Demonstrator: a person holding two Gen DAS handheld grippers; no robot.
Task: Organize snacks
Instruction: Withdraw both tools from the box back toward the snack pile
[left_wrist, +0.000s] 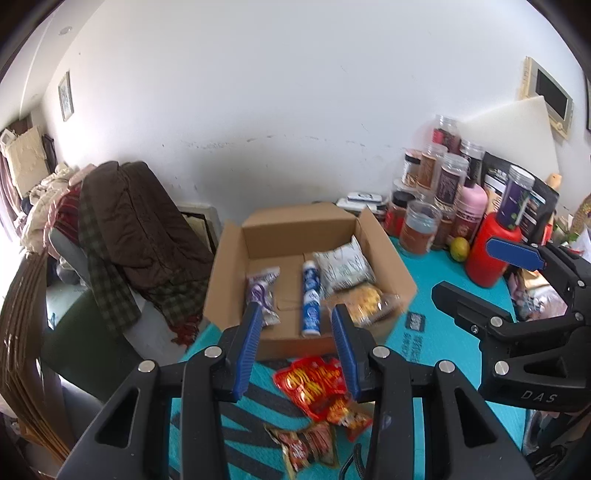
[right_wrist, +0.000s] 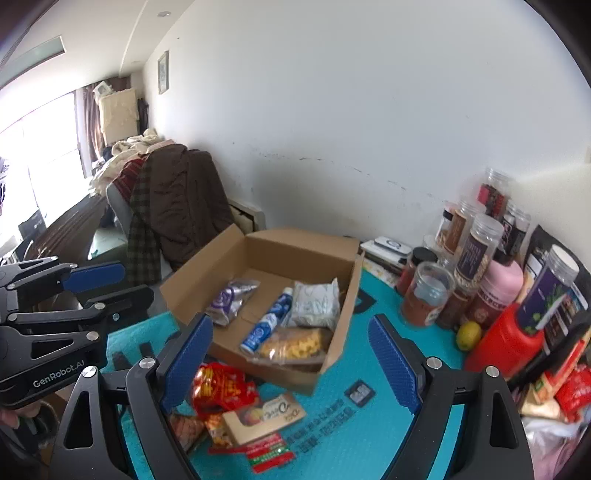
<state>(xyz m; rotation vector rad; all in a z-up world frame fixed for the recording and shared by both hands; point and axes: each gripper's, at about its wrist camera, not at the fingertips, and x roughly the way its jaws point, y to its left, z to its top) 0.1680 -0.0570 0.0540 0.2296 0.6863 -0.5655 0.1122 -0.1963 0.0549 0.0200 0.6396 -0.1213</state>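
Note:
An open cardboard box (left_wrist: 393, 266) (right_wrist: 347, 291) stands on the teal mat. In it lie a purple packet (left_wrist: 263, 291) (right_wrist: 231, 300), a blue and white tube (left_wrist: 311, 297) (right_wrist: 267, 325), a white pouch (left_wrist: 343, 265) (right_wrist: 316, 299) and a clear bag of yellow snacks (left_wrist: 367, 301) (right_wrist: 295, 345). In front of the box lie red snack packets (left_wrist: 314, 382) (right_wrist: 221, 387) and a beige carton (right_wrist: 264, 411). My left gripper (left_wrist: 297, 321) is open and empty, above the box's near edge. My right gripper (right_wrist: 290, 332) is open and empty, above the loose snacks. It also shows in the left wrist view (left_wrist: 476, 273).
Jars (left_wrist: 445, 177) (right_wrist: 476, 251), a red bottle (left_wrist: 491, 254) (right_wrist: 506, 343), a pink bottle (right_wrist: 498, 291) and a lime (left_wrist: 460, 249) (right_wrist: 469, 334) crowd the right. A chair with brown clothes (left_wrist: 136, 229) (right_wrist: 177, 206) stands left. More packets (right_wrist: 561, 387) lie at far right.

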